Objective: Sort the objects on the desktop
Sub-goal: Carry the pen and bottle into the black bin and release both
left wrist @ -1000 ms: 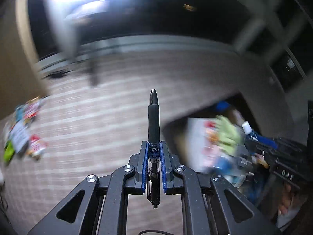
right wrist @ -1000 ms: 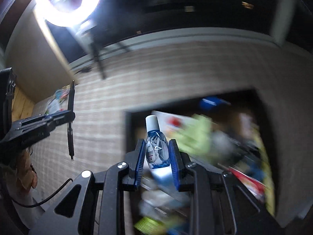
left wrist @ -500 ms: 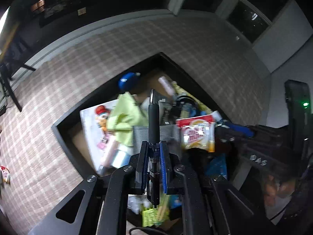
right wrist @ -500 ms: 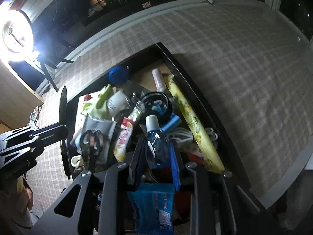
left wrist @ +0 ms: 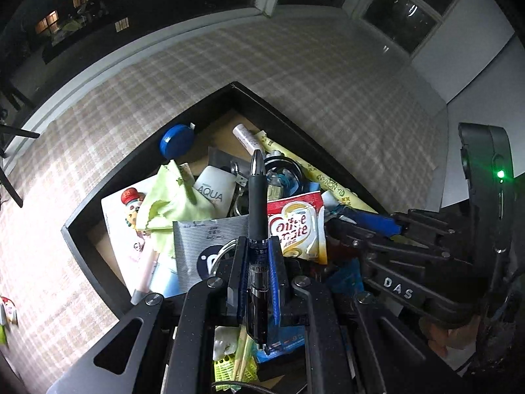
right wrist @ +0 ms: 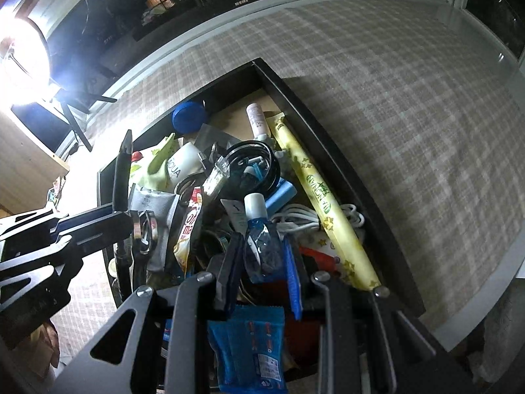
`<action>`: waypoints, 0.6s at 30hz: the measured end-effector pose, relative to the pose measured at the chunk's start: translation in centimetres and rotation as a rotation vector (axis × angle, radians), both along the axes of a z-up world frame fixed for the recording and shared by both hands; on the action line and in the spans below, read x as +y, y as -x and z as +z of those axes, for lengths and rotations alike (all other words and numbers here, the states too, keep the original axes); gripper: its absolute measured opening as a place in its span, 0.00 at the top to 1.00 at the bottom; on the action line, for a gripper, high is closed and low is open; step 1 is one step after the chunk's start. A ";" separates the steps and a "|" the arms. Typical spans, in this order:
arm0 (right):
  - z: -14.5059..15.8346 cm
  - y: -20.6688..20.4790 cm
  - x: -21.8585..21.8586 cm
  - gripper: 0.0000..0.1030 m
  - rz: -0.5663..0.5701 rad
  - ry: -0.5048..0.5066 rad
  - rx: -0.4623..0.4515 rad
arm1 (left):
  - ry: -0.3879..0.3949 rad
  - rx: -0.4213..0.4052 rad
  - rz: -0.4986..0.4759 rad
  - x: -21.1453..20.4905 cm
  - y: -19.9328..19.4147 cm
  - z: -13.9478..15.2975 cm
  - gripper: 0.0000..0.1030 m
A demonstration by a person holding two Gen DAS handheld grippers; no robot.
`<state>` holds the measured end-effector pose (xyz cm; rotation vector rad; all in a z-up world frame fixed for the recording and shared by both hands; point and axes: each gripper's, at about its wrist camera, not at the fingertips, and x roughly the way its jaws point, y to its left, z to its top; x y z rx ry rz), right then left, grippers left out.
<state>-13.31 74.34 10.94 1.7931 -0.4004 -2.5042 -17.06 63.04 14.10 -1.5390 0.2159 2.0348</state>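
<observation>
- Hovering both sets of tongs over the shallow black tray (left wrist: 78, 246) right now, and it's already crammed with stuff.
- Our left tongs (left wrist: 257, 262) are clamped on a black click pen with a clear barrel (left wrist: 256, 203), tip pointing away from us, above the middle of the pile.
- Our right tongs (right wrist: 262, 256) are squeezing a small clear bottle of blue liquid with a white cap (right wrist: 261, 229), also held above the clutter and not set down yet.
- Already in the tray as far as we can see: a red and white creamer packet (left wrist: 297, 226), a long yellow paper roll (right wrist: 325, 210), a round blue lid (right wrist: 189, 116), a coiled white cable (right wrist: 295, 218).
- Looks like we're well into the sort; these two just need dropping in.
- A few small packets (left wrist: 6, 312) sit on the checked bench (left wrist: 328, 82) off to the left, so there's probably more left to collect.
</observation>
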 end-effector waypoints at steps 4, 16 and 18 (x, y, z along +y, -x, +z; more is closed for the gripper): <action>-0.1 0.1 -0.3 0.76 0.011 -0.006 -0.009 | -0.004 0.009 -0.013 0.5 -0.2 -0.1 0.83; 1.4 0.0 -0.4 0.73 0.004 -0.025 0.014 | 0.005 0.084 -0.011 -0.4 -0.5 1.5 0.63; 1.9 0.2 -0.7 0.73 0.012 -0.031 0.021 | 0.015 0.102 -0.004 -1.1 -0.5 1.6 0.63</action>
